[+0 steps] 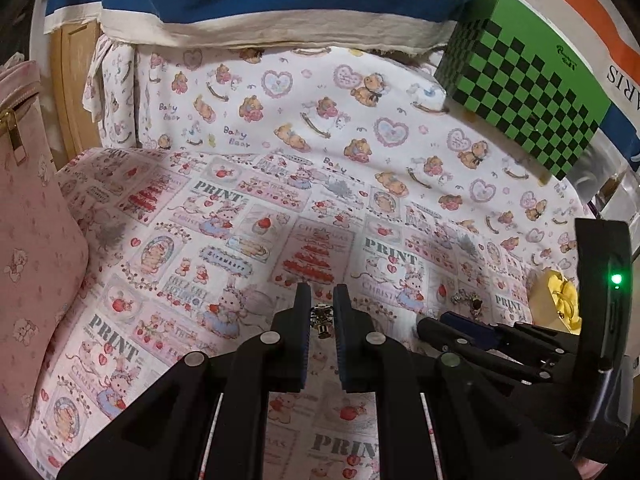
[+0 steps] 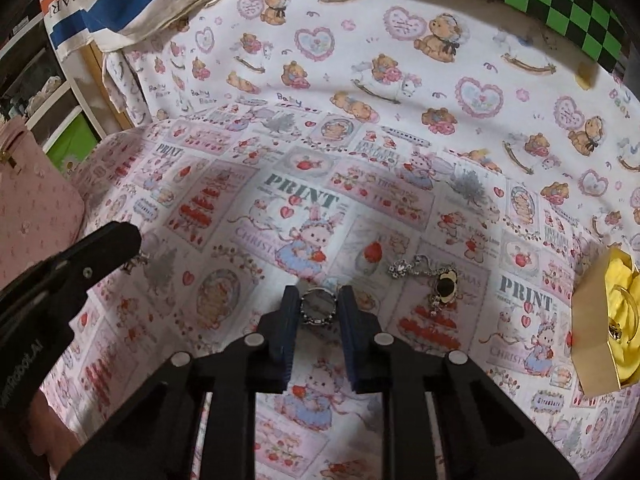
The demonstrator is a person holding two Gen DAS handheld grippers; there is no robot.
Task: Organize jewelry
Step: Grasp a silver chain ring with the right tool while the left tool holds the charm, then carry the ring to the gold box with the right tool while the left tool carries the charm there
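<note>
Right wrist view: a ring point(image 2: 318, 306) at lower centre is being clamped between the nearly closed right gripper point(image 2: 318, 312), presumably for transfer to the yellow-lined box point(image 2: 592, 344) at right, while a small charm point(image 1: 322, 318) is being pinched by the left gripper point(image 1: 322, 312).

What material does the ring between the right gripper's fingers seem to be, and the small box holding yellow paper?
The ring looks like silvery metal: it shines and shows small bead-like bumps around its band. The small box looks like tan matte cardboard with folded flat walls; its yellow paper seems to be crinkled tissue.
</note>
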